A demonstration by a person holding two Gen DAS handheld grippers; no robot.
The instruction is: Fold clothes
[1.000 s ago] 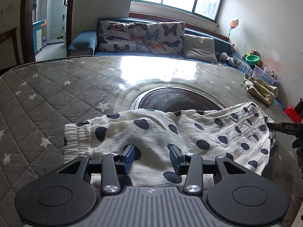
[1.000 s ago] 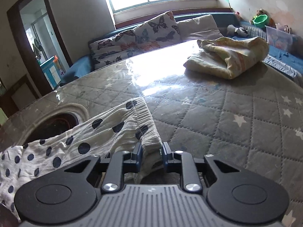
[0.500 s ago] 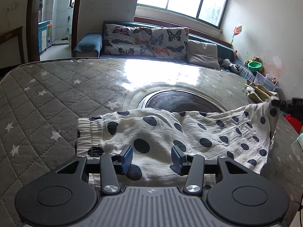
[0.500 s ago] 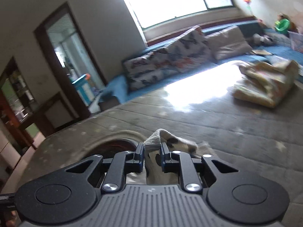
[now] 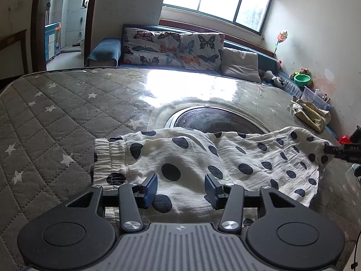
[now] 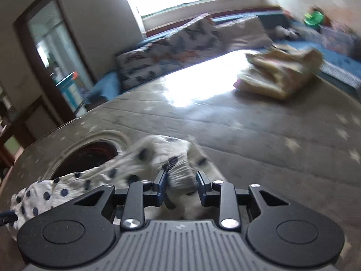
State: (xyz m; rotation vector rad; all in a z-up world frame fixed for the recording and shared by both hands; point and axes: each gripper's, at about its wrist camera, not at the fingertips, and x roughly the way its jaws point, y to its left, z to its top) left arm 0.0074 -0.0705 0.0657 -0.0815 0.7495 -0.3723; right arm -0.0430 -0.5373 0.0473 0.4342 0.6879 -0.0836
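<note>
Grey quilted table cover (image 5: 56,117) with its little stars filled the foreground, and the polka-dot trousers (image 5: 191,158) lay stretched across it, partly over the dark round opening (image 5: 209,122). The left gripper (image 5: 180,185) hung over the near hem, jaws wide apart and empty, much as a second earlier.

The change was on the other side! Half a second before, the right gripper (image 6: 181,180) had been clamped tight on a gathered end. Now its jaws stood clearly wider, the ribbed elastic cuff (image 6: 180,169) bunched between them. The blur hid whether the pads still bit, so I couldn't call it. I'd judge the carried end was being let go, so this fold was likely close to landing.

Only the left view showed the whole spread: one elastic band (image 5: 110,158) flat at the left, the far corner still drawn up toward the right gripper's tip. Only the right view showed the cuff up close, and the folded yellow cloth (image 6: 279,79) well apart.
</note>
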